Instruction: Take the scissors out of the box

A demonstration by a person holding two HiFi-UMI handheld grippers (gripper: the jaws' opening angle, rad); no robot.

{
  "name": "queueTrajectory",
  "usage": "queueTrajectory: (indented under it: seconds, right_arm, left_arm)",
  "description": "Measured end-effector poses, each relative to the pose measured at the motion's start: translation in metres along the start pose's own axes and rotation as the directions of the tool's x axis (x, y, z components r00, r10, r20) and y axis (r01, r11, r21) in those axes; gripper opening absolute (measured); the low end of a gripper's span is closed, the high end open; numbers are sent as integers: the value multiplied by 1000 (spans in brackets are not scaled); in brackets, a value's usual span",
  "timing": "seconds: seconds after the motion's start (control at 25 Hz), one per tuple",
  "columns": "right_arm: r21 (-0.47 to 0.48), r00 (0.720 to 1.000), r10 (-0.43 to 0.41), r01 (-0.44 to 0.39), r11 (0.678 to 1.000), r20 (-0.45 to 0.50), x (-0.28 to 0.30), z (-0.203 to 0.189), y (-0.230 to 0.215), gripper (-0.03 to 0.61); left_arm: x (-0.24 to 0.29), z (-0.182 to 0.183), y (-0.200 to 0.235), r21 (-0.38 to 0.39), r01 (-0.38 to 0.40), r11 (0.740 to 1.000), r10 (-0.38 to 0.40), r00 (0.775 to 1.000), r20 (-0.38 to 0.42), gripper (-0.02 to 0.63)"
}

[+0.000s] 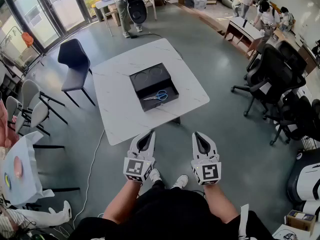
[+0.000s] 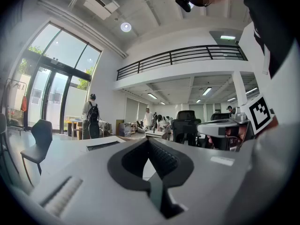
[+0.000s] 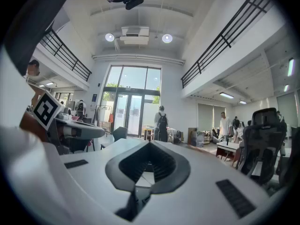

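Note:
A pair of blue-handled scissors (image 1: 157, 96) lies in the near half of an open black box (image 1: 150, 76) on the white marble-look table (image 1: 120, 109). Both grippers hang close to my body, short of the table's near edge and well apart from the box. My left gripper (image 1: 150, 133) is shut with nothing in it, its jaw tips meeting (image 2: 149, 139). To its right, my right gripper (image 1: 196, 134) is also shut and empty, the same closed tips showing in its own view (image 3: 150, 143). The two point toward the table.
A dark chair (image 1: 75, 66) stands at the table's left side and white chairs (image 1: 30, 104) farther left. Black office chairs (image 1: 272, 71) crowd the right. A cable (image 1: 92, 164) runs across the floor by the table's near left corner. A person with a backpack (image 1: 131, 4) stands far behind.

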State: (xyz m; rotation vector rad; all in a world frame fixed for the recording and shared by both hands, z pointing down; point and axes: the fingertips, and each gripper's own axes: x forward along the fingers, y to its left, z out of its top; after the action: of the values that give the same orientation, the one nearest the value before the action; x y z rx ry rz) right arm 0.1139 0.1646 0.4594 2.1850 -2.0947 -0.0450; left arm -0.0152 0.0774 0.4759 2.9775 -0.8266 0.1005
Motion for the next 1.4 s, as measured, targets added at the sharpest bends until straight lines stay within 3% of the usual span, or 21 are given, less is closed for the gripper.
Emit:
queueTrajectory:
  seconds: [0.64, 1.4]
  right_arm:
    - [28, 999, 16, -17, 999, 34, 13, 14, 27, 6]
    - [-13, 999, 38, -38, 999, -12, 42, 16, 80, 6]
  left_arm:
    - [-19, -3, 19, -8, 16, 1000, -16, 1000, -12, 9]
    - [-47, -10, 65, -12, 51, 999, -52, 999, -7, 9]
